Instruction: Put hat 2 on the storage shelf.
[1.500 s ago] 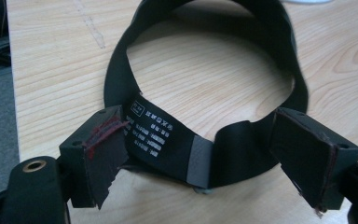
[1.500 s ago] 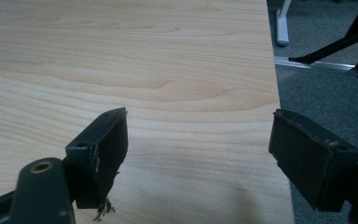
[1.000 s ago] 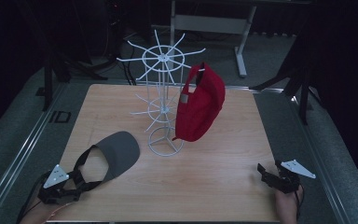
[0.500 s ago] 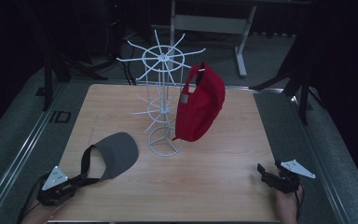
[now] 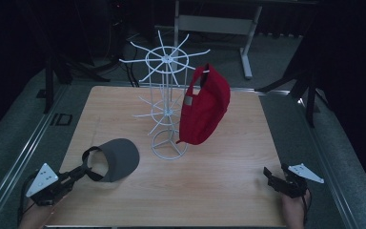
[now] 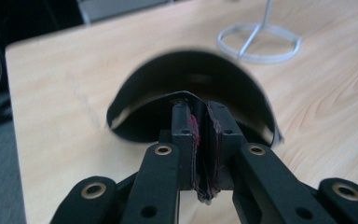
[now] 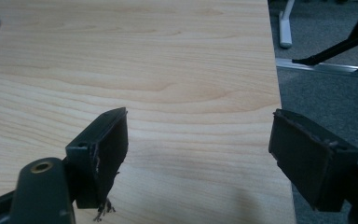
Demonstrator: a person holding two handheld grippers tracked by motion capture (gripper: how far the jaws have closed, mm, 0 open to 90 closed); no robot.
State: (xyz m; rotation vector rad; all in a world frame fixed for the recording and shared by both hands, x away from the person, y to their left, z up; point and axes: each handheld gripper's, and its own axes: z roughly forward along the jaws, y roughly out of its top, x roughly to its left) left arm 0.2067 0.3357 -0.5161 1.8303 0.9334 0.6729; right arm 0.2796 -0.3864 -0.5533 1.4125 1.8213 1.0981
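A dark grey visor rests near the table's front left, its brim tilted up. My left gripper has just been closing on the visor's rear band, and its jaws now pinch that thin black band between the pads. In the left gripper view the brim arches beyond the jaws. A red cap hangs on a white wire rack at the table's middle. At the front right corner my right gripper is open, with bare wood between its pads.
The rack's round wire base stands on the wooden table just right of the visor. The table's right edge runs close beside the right gripper. Dark stands and a desk frame lie behind the table.
The left gripper's jaws closed on the visor's rear band and rose a little, tipping the visor up off the table. The right gripper stayed where it was.
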